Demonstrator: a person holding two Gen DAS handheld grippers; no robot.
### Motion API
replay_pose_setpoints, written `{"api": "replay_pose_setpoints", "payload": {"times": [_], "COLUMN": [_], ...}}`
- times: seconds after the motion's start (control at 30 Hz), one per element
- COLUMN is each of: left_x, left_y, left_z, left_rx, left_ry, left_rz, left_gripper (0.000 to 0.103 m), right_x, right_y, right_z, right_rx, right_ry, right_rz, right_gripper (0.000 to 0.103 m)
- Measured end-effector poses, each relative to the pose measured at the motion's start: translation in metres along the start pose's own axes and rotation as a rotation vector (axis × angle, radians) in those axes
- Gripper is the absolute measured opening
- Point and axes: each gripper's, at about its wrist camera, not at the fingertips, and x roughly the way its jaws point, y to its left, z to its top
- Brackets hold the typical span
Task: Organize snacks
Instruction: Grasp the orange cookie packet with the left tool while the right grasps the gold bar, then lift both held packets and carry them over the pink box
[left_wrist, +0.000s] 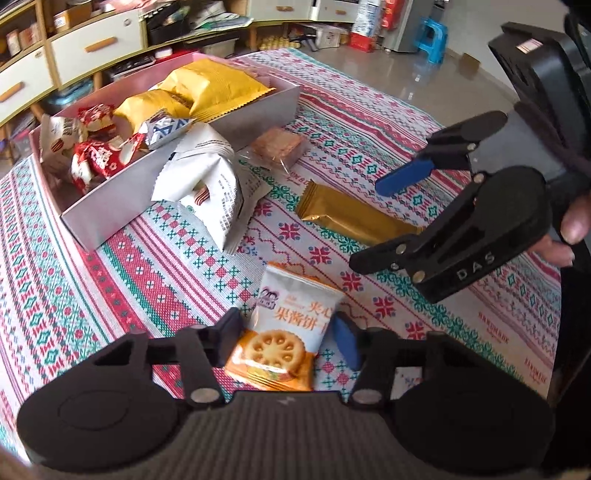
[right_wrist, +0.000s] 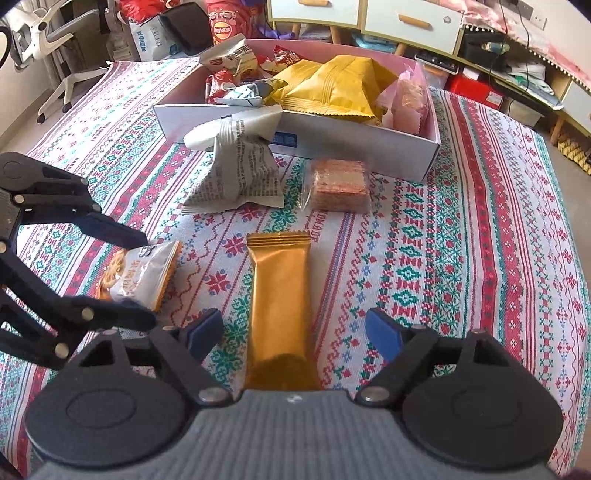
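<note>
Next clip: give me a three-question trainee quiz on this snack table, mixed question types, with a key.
1. True or false: the gold bar lies inside the box.
2. Which packet sits between the left gripper fingers?
A. the white and orange biscuit packet
B. the clear-wrapped wafer block
C. the white bag with black print
3. Fill in: the right gripper fingers straddle the ______ without touching it.

Key
1. False: it lies on the patterned cloth, in front of the box.
2. A
3. gold bar
</note>
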Motion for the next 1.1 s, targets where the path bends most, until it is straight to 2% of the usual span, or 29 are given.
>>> {"api": "replay_pose_setpoints", "payload": {"times": [0.1,0.2,0.3,0.37,0.67,1.1], "left_x": [0.0,0.0,-0.001,-0.004,-0.012,-0.041], "left_y": [-0.006,-0.005,0.001,0.005,0.009,0.03], "left_z": [0.0,-0.001,-0.002,-0.003,-0.002,0.019], "left_rx": [-0.025,-0.095,-0.188,-0.244,-0.366,-0.472], "left_ry": [-0.005,-0.013,-0.027,-0.038,-0.087,-0.197], "left_rz": [0.024,0.036,0.034,0.03,-0.021,-0.026], "left_gripper": [0.05,0.049,0.048,0.048,0.046,0.046], "right_x": [-0.001,-0.002,-0.004,-0.004,-0.013,-0.037], "right_y": [0.001,0.002,0.003,0.002,-0.009,-0.033], "right_z": [0.0,0.0,0.001,0.002,0.005,0.028], "right_rx": [-0.004,-0.008,-0.01,-0.008,0.071,0.221], "right_ry": [-0.006,-0.015,-0.025,-0.032,-0.069,-0.134], "right_rz": [0.002,0.006,0.01,0.013,0.012,0.113], "right_gripper": [0.072,0.062,0.045,0.029,0.028,0.028]}}
